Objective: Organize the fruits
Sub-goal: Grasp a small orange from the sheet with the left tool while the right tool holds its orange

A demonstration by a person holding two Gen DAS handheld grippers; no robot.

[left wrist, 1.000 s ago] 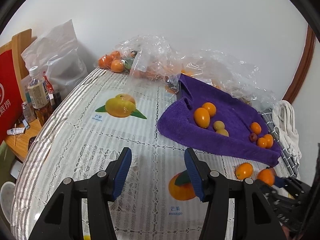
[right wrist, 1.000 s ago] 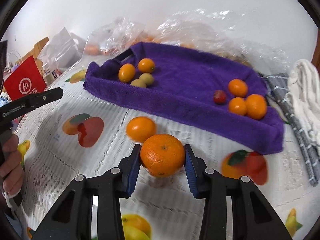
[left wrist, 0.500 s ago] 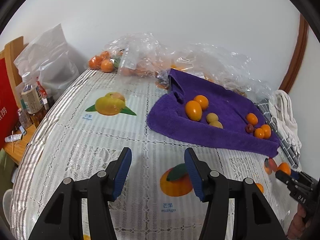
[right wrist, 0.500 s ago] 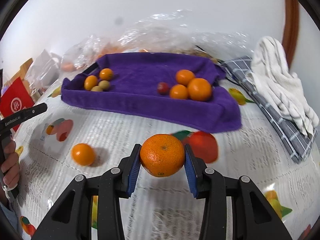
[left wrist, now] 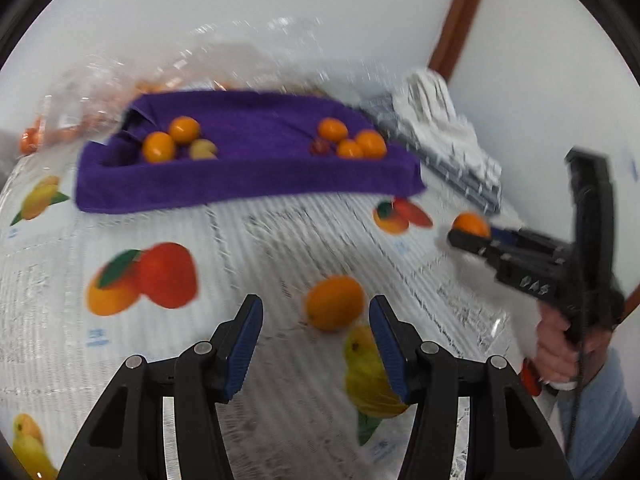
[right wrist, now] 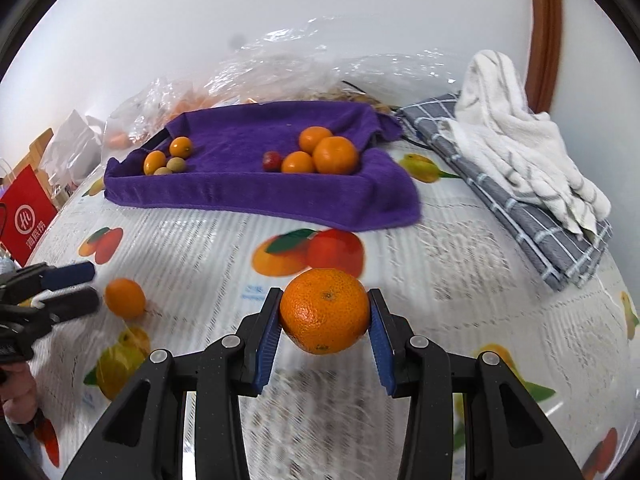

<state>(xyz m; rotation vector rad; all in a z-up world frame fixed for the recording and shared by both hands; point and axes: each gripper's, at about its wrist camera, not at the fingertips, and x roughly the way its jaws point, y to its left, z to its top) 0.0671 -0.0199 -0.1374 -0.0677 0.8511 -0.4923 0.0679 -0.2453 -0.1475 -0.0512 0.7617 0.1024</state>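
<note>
My right gripper (right wrist: 324, 314) is shut on a large orange (right wrist: 324, 312) and holds it above the tablecloth; the gripper also shows in the left wrist view (left wrist: 470, 236). My left gripper (left wrist: 316, 316) is open, with a small loose orange (left wrist: 334, 302) lying just ahead between its fingertips; that orange also shows in the right wrist view (right wrist: 125, 298). A purple towel (right wrist: 240, 192) at the back holds several small oranges, two pale fruits and one red fruit.
A grey checked cloth (right wrist: 536, 208) with a white towel (right wrist: 516, 132) on it lies at the right. Clear plastic bags (right wrist: 280, 68) with fruit lie behind the purple towel. A red paper bag (right wrist: 28, 212) stands at the left edge.
My left gripper has swung right and come up to the small loose orange. My right gripper has carried the large orange a little further, still shut on it.
</note>
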